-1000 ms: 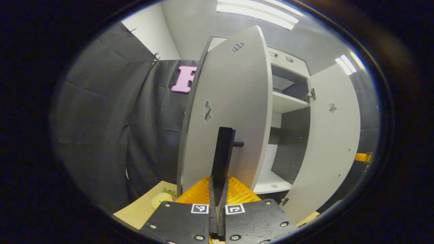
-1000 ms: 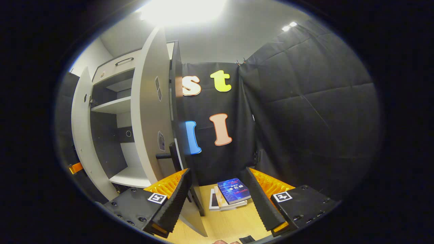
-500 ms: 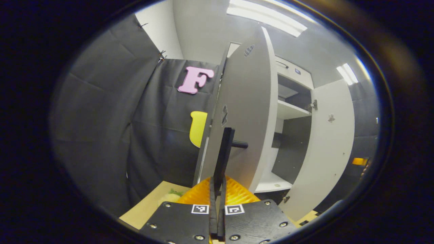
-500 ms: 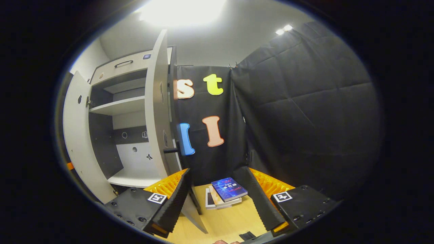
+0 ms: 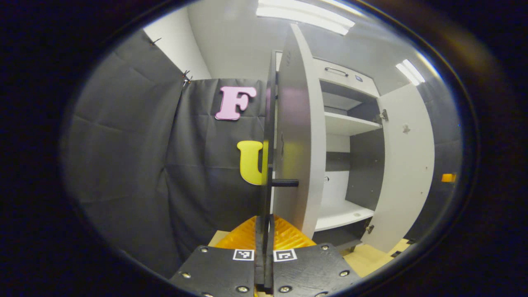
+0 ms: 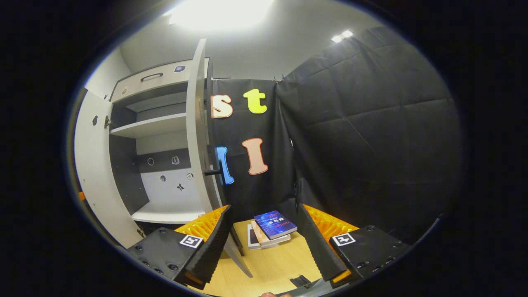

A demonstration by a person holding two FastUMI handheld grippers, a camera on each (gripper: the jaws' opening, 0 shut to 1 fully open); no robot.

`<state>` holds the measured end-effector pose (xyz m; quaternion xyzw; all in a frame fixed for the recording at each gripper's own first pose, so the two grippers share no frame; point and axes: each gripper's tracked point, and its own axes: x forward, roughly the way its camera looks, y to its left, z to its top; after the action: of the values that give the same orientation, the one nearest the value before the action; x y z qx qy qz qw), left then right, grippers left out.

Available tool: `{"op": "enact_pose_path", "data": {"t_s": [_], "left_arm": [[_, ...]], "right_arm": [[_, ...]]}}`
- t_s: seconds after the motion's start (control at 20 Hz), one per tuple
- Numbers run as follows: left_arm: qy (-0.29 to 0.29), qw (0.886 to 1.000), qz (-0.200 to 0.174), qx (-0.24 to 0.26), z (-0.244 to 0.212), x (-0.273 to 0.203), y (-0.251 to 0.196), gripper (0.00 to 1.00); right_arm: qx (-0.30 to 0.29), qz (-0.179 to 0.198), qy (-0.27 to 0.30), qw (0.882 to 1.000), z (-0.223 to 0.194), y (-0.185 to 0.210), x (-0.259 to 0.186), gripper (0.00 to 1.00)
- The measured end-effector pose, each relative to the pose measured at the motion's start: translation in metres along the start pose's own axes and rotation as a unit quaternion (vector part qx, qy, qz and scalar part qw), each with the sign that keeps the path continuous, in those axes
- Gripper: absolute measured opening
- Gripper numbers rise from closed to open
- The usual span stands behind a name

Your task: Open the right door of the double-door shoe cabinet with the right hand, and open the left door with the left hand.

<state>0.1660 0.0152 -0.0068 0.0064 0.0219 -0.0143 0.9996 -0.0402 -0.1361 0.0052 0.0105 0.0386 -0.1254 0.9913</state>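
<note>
Taking the shoe cabinet [image 5: 348, 123] as the landmark: nearest in the left gripper view, the left gripper [image 5: 264, 247] has its two fingers pressed close together, clamped on the dark bar handle [image 5: 268, 181] of the left door [image 5: 299, 140], which stands swung out edge-on in front of the cabinet. Beyond it the shelves show, and the right door [image 5: 406, 165] stands wide open on the cabinet's far side.

In the right gripper view, the right gripper [image 6: 266, 243] hangs with fingers spread apart, holding nothing, just off the right door's [image 6: 200, 136] outer edge. Past it, a stack of books [image 6: 270, 229] lies on the wooden floor [image 6: 272, 264] beside the cabinet.
</note>
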Motion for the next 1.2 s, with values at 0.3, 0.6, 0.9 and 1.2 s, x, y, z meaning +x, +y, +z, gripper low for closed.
{"op": "enact_pose_path", "data": {"t_s": [0.3,0.6,0.9,1.2], "left_arm": [[0.019,0.997,0.034,0.065,0.003,-0.003,-0.003,0.02],[-0.017,0.999,0.008,0.031,0.038,-0.049,-0.041,0.02],[-0.043,0.999,0.013,-0.015,0.048,-0.076,-0.066,0.3],[-0.048,0.997,0.063,0.007,0.03,-0.096,-0.058,0.96]], "right_arm": [[0.016,0.02,0.0,1.0,-0.003,0.016,-0.022,0.98],[-0.01,0.067,0.001,0.998,0.002,0.054,-0.032,0.98],[-0.027,0.099,-0.015,0.995,0.009,0.078,-0.049,0.92],[-0.048,0.109,-0.015,0.993,-0.002,0.087,-0.049,0.92]]}}
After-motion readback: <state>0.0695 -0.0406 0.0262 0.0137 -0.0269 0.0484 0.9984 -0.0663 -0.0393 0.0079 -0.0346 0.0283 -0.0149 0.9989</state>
